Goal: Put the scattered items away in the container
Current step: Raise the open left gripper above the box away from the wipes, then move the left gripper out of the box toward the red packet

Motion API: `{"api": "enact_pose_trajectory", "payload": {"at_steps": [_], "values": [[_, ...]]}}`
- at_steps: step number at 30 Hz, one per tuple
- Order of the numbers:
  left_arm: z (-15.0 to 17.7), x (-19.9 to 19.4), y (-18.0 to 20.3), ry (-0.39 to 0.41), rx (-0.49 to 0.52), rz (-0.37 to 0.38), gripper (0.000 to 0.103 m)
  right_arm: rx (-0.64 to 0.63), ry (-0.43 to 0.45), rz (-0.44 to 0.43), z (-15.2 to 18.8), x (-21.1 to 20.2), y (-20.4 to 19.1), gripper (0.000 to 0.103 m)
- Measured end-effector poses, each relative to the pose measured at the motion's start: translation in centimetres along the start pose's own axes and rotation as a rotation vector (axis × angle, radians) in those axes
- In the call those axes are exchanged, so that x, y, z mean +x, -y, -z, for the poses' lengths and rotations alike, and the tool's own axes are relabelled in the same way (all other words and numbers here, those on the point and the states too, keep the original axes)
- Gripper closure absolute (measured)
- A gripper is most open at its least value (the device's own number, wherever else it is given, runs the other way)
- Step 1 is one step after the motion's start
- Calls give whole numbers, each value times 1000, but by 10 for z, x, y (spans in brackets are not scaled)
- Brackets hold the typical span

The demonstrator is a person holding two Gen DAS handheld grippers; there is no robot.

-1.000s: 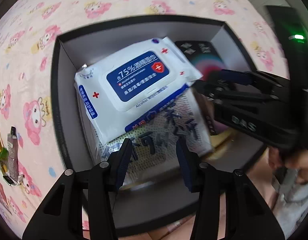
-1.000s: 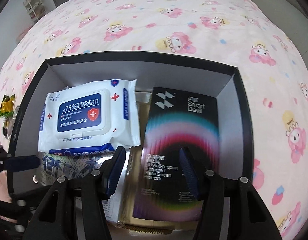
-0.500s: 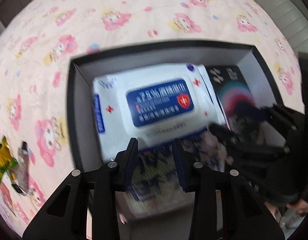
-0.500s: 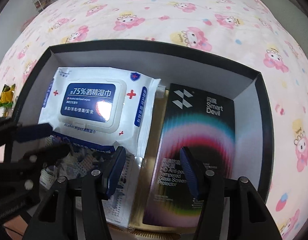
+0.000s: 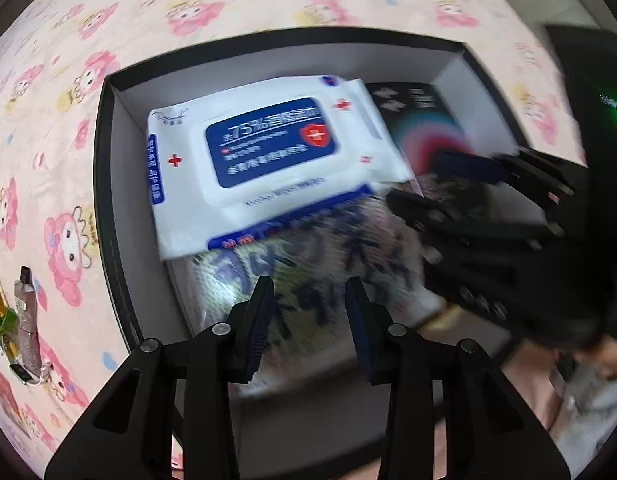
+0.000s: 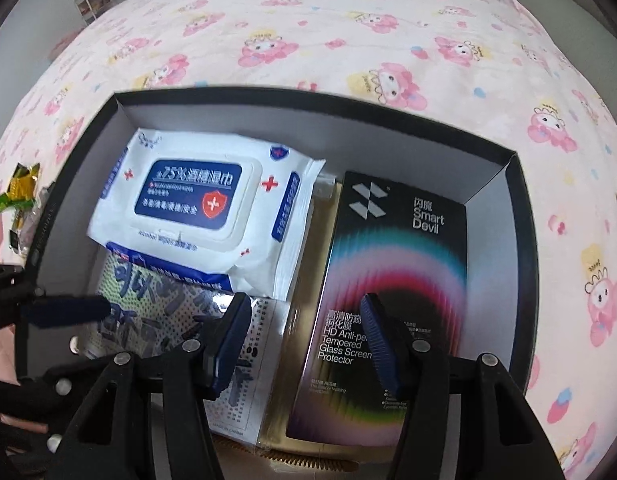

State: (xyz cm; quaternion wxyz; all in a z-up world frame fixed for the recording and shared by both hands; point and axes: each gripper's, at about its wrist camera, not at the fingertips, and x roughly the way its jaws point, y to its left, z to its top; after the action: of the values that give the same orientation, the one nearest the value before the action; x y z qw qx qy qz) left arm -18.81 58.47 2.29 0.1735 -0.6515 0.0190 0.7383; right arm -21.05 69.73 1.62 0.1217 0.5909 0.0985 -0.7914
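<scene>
Box (image 6: 308,98), black outside and grey inside, is sitting on a pink cartoon-print sheet (image 6: 348,20), and both grippers are hanging over its near end, pointing steeply down into it.

Most of the things are already lying inside the box. A white and blue wipes pack (image 6: 196,208) is resting toward the box's far left corner, tilted, with its near edge lapping over a printed packet (image 5: 308,264) that is lying flat against the near left part of the floor. A black screen-protector carton (image 6: 392,264) is filling the box's right side, running from near wall to far wall, and a gold edge is peeking out from under it.

Outside the box, just off its left wall, a small grey tube (image 5: 26,320) and a green and gold wrapper (image 5: 0,316) are lying on the sheet, close together.

The left gripper (image 5: 307,284) is hovering over the packet with its fingers drawn close but showing a clear gap, pinching nothing. The right gripper (image 6: 305,300) is hanging over the seam between the packet and the carton, its fingers standing moderately apart and empty. The two grippers are crowding the same near end of the box, the left one's blue pad reaching across the packet's left edge. A hand is showing blurred behind the right gripper.
</scene>
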Motion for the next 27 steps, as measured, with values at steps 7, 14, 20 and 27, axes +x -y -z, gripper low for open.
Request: {"api": "enact_pose_trajectory", "payload": {"at_steps": [7,14,20,27], "values": [[-13,9,-1,3,26,-62,71,-8,-20,19,-4,10,-11,50],[-20,12,-5,20,20,-49,74,29,-29,0,-10,12,-9,50],[-12,5,-1,46,39,-9,71,34,-21,9,-10,10,-9,50],[18,-32,-3,163,42,14,60,8,8,40,-4,-1,-22,46]]}}
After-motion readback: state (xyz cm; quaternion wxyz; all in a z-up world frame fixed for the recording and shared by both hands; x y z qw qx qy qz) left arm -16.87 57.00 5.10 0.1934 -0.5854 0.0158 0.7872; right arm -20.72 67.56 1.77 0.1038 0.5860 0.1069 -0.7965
